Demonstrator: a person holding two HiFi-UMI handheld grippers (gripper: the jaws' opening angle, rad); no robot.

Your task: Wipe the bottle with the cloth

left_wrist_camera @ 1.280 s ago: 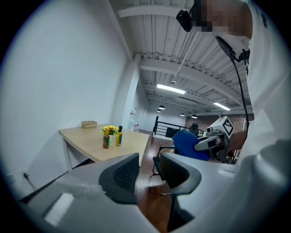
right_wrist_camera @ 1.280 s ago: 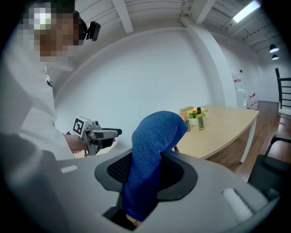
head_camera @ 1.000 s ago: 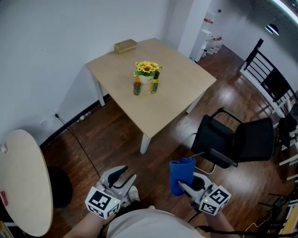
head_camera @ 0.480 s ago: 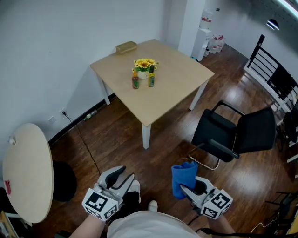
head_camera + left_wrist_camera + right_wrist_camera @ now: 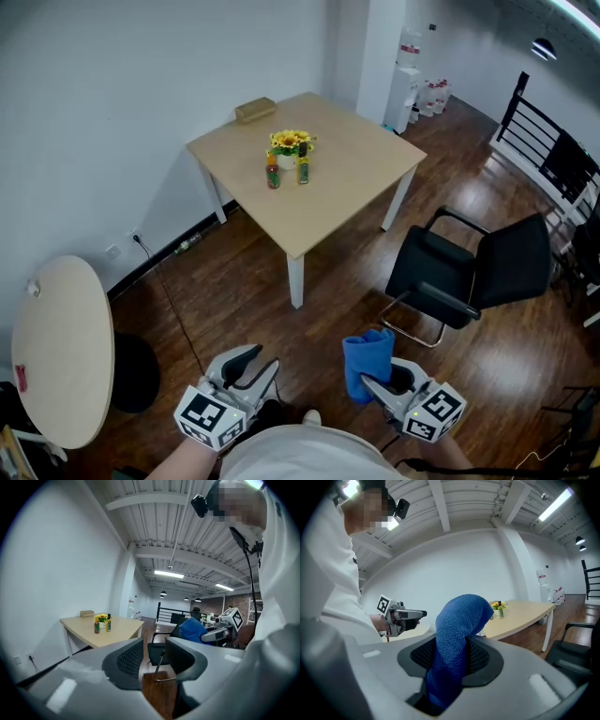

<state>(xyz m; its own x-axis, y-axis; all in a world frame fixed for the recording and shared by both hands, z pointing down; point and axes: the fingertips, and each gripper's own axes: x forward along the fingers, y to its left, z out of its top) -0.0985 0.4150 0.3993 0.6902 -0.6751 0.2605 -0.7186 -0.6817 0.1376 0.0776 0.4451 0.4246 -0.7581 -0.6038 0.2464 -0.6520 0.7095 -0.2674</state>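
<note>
The room had a dark wood floor (image 5: 234,281) and a white wall, with a square pale desk (image 5: 347,187) standing close to that wall. On the desk stood two bottles (image 5: 273,174), side by side just in front of a pot of yellow flowers (image 5: 289,143), and a small box (image 5: 254,110) lay near the far corner. A black chair (image 5: 469,272) stood to the right of the desk.

Both claws were held low and close to the person's body, pointing forward toward the desk and well apart from it. The left claw (image 5: 261,358) was open, its two pads apart with only floor showing between them. The right claw (image 5: 377,380) was closed on a blue cloth (image 5: 367,359), which stood up out of the jaws and drooped forward at the top. The bottles were untouched on the desk, far from the cloth.
</note>
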